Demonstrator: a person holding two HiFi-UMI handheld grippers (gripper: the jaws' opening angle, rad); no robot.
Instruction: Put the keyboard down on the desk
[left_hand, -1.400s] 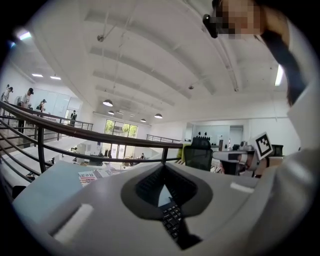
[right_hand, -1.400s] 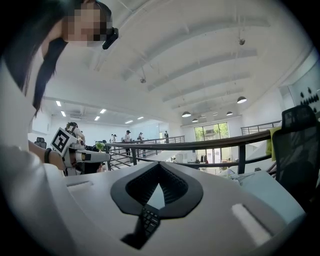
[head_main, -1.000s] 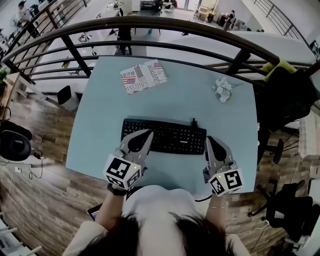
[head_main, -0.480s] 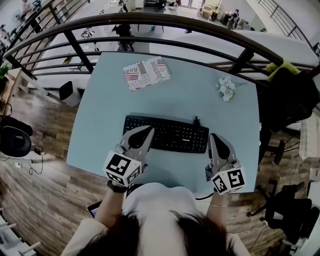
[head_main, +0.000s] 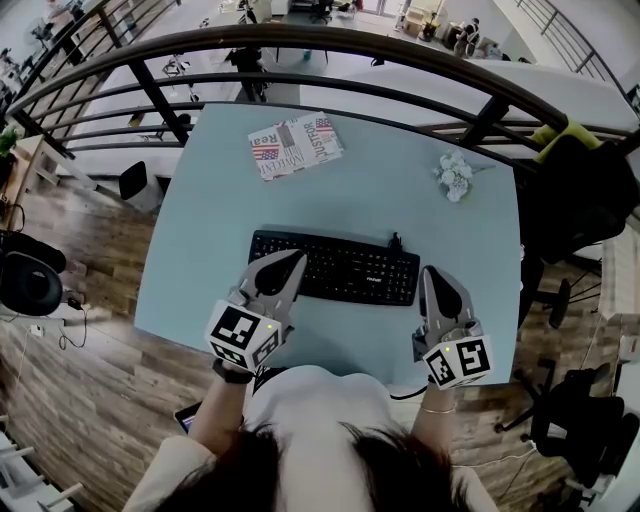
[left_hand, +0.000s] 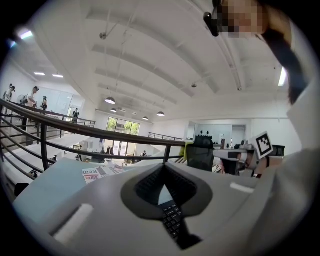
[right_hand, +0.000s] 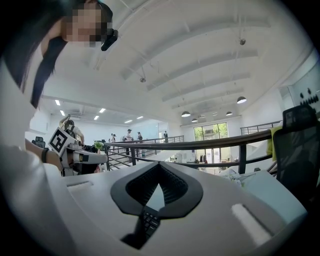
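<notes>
From the head view, the keyboard (head_main: 345, 270) lies flat on the pale blue desk (head_main: 380, 200), a little nearer the person than the middle, with its long side running across. The left gripper (head_main: 292, 260) reaches over the keyboard's left end, its tip above the keys. The right gripper (head_main: 437, 272) sits just beside the right end, its tip over bare desk. Both come to a closed point. A printed paper (head_main: 292, 146) lies at the far left of the desk and a small white bundle (head_main: 453, 176) at the far right, both well apart from the keyboard. A dark railing (head_main: 300, 45) curves past the far edge, and a black chair (head_main: 575, 195) stands off to the right. In the left gripper view, the left gripper (left_hand: 163, 166) has its jaws together at the tips with nothing pinched between them. Keys of the keyboard (left_hand: 172, 220) show through the slot below the tips, so it lies underneath. The paper (left_hand: 97, 172) and the railing (left_hand: 100, 132) are ahead. In the right gripper view, the right gripper (right_hand: 159, 165) is likewise closed tip to tip and holds nothing. A few keys of the keyboard (right_hand: 148, 220) show through its slot, low and to the left. The railing (right_hand: 210, 145) crosses ahead and the chair (right_hand: 300, 145) is at the right edge.
</notes>
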